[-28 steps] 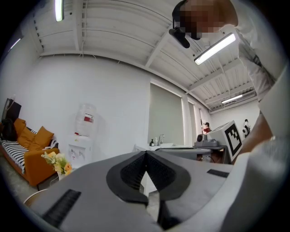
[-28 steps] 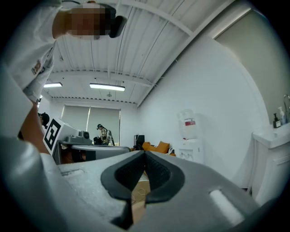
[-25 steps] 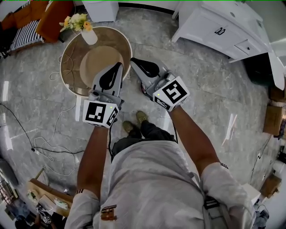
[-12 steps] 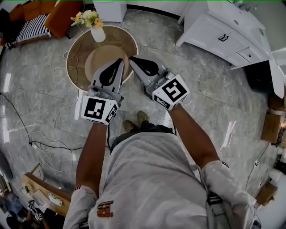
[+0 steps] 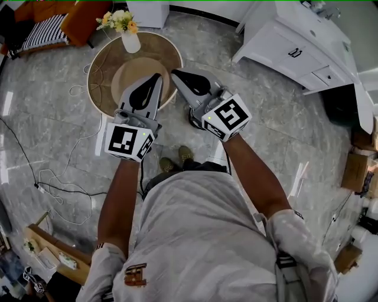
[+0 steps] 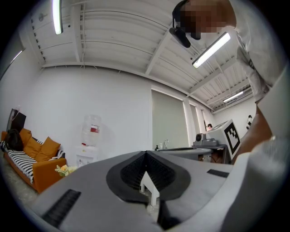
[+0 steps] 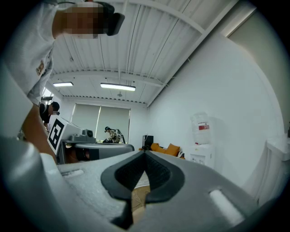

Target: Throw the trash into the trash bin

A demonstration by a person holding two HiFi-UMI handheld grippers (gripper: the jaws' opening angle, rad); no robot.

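In the head view both grippers are held out side by side, pointing about level over the near edge of a round wooden table. The left gripper is shut with nothing between its jaws, and the left gripper view shows its tips meeting. Close to its right, the right gripper is also shut and empty; its tips meet in the right gripper view. I can make out no trash and no trash bin in any view.
A white vase of flowers stands on the table's far side. A white cabinet is at the right, an orange sofa at the top left. Cables trail over the floor at the left. A water dispenser stands by the wall.
Both grippers have risen slightly and moved forward together towards the round table. Their jaws stayed shut and empty.
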